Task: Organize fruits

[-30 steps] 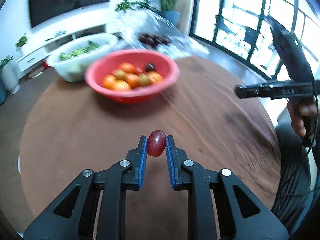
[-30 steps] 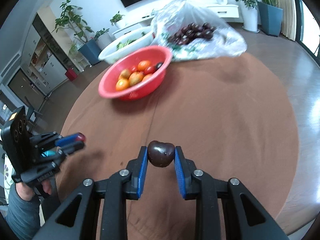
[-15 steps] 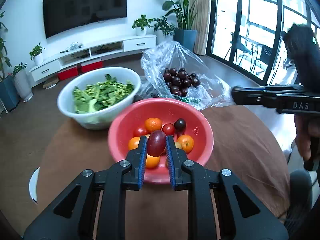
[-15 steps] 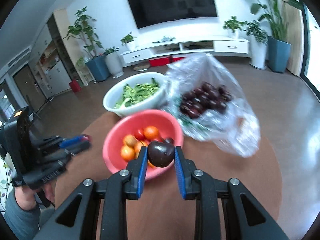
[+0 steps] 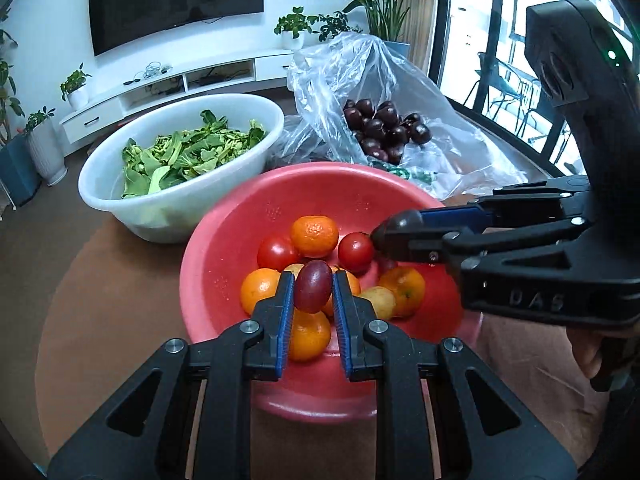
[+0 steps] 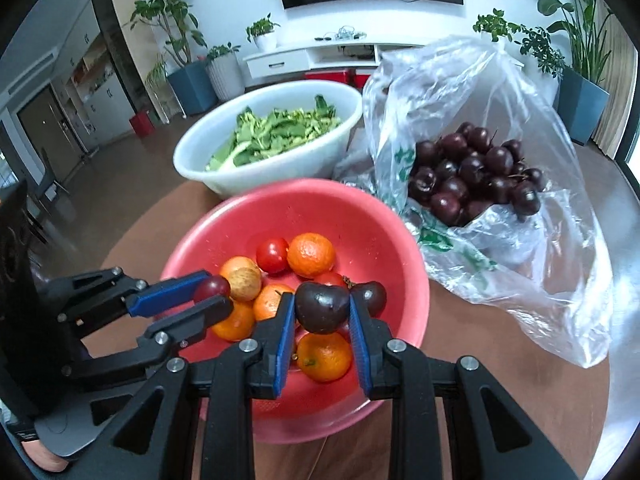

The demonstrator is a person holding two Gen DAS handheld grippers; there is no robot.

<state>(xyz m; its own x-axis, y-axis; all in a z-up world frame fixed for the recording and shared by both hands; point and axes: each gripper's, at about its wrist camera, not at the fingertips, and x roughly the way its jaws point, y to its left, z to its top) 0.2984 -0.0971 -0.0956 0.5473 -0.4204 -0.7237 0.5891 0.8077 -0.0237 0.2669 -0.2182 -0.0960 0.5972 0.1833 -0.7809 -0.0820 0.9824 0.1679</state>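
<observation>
A red bowl [image 5: 240, 216] [image 6: 360, 216] on the brown round table holds oranges, tomatoes and a few other fruits. My left gripper [image 5: 313, 286] is shut on a small red-purple fruit [image 5: 313, 286] and holds it over the bowl's near side; it also shows in the right wrist view [image 6: 212, 292]. My right gripper [image 6: 322, 312] is shut on a dark purple plum [image 6: 322, 308] above the bowl's near right part; in the left wrist view [image 5: 396, 236] it reaches in from the right.
A white bowl of green leaves [image 5: 176, 152] [image 6: 272, 128] stands behind the red bowl. A clear plastic bag with several dark plums [image 5: 384, 128] [image 6: 476, 176] lies at the back right. Brown table surface [image 5: 100, 320] surrounds the bowls.
Both grippers moved forward with their fruit, from over the bare table to above the red bowl, and drew close together. Both stayed shut.
</observation>
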